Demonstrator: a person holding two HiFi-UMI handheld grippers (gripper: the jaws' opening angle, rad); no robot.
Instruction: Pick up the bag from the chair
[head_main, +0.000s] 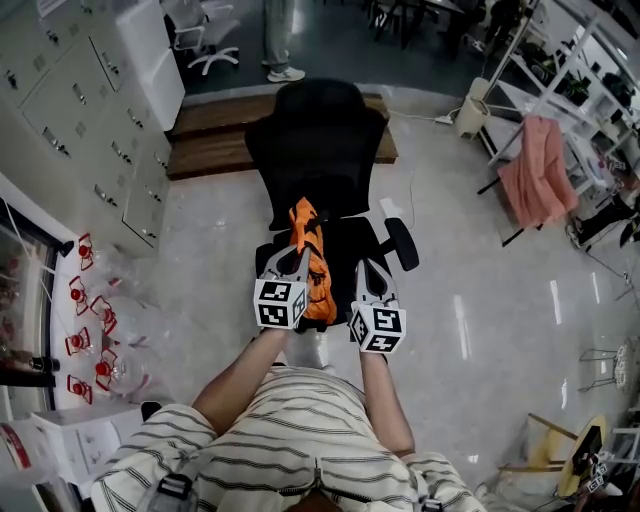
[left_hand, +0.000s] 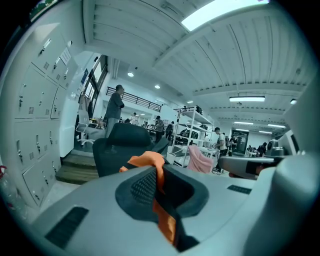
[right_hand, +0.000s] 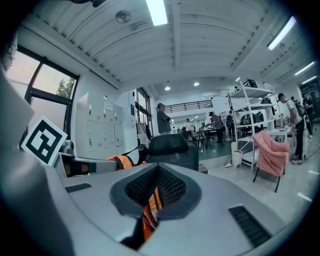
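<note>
An orange bag with black straps hangs over the seat of a black office chair. My left gripper is shut on the bag's left side; in the left gripper view orange fabric and a black strap are pinched between the jaws. My right gripper sits at the bag's right side. In the right gripper view its jaws are shut on an orange and black strap, and the bag's body shows to the left. Both grippers point nearly level toward the chair back.
Grey lockers line the left. A wooden step lies behind the chair. A pink cloth hangs on a rack at the right. Clear bags with red tags sit at the left. A person's legs stand beyond the chair.
</note>
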